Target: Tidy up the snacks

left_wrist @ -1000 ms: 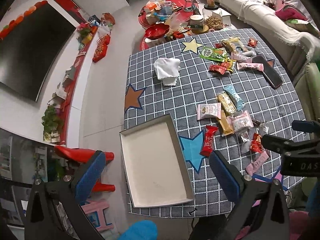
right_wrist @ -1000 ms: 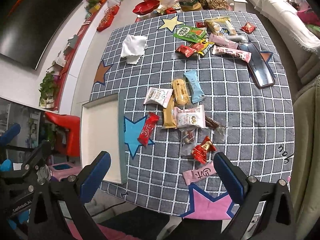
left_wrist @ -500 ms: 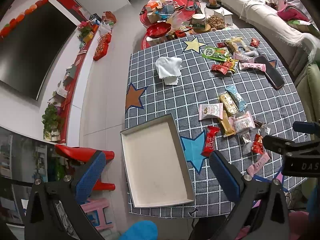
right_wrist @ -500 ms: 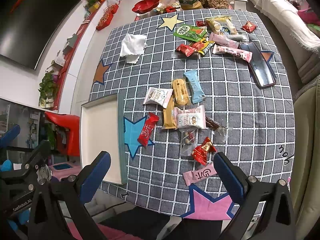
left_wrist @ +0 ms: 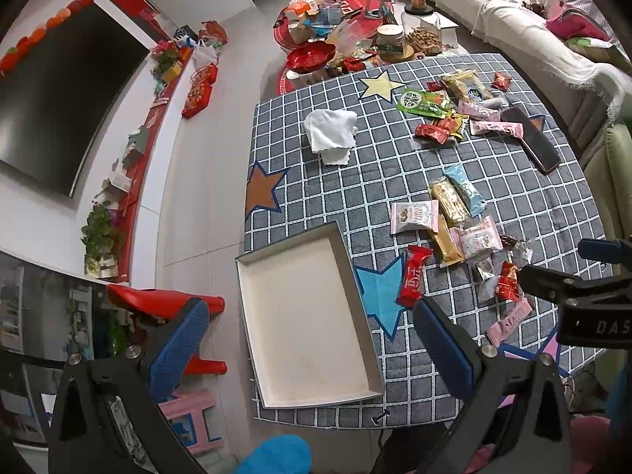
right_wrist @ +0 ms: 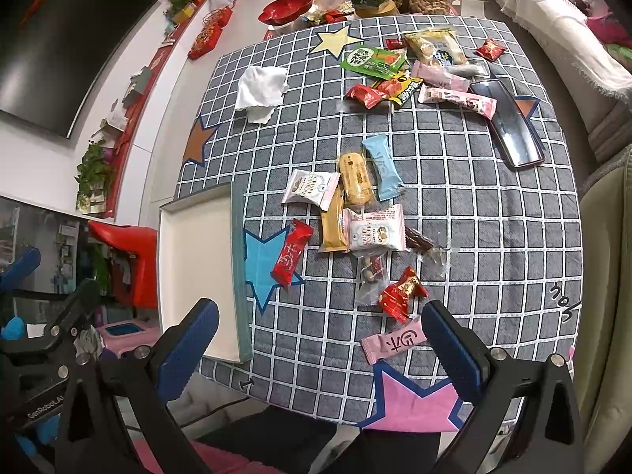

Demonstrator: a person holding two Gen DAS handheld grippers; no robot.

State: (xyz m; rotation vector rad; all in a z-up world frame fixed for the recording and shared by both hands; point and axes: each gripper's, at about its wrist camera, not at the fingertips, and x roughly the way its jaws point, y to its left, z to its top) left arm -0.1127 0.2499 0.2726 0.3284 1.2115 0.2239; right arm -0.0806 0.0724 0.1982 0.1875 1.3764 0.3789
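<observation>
An empty white tray (left_wrist: 304,320) lies at the table's near left edge; it also shows in the right wrist view (right_wrist: 197,272). Several snack packets lie loose on the checked cloth: a red bar (right_wrist: 292,252) by the blue star, a tan bar (right_wrist: 333,225), a white-pink pack (right_wrist: 375,233), a red candy (right_wrist: 401,292) and a pink packet (right_wrist: 395,341). A second cluster with a green pack (right_wrist: 371,61) lies at the far side. My left gripper (left_wrist: 312,341) is open above the tray. My right gripper (right_wrist: 320,343) is open above the near table edge.
A white cloth (right_wrist: 260,93) lies at the far left of the table and a dark phone (right_wrist: 509,126) at the far right. A red stool (left_wrist: 158,302) stands left of the table. A cluttered low table (left_wrist: 347,35) and a sofa (left_wrist: 513,15) lie beyond.
Both grippers have drifted slightly; the view of the table shifted a little. Nothing on the table moved and both grippers stayed open.
</observation>
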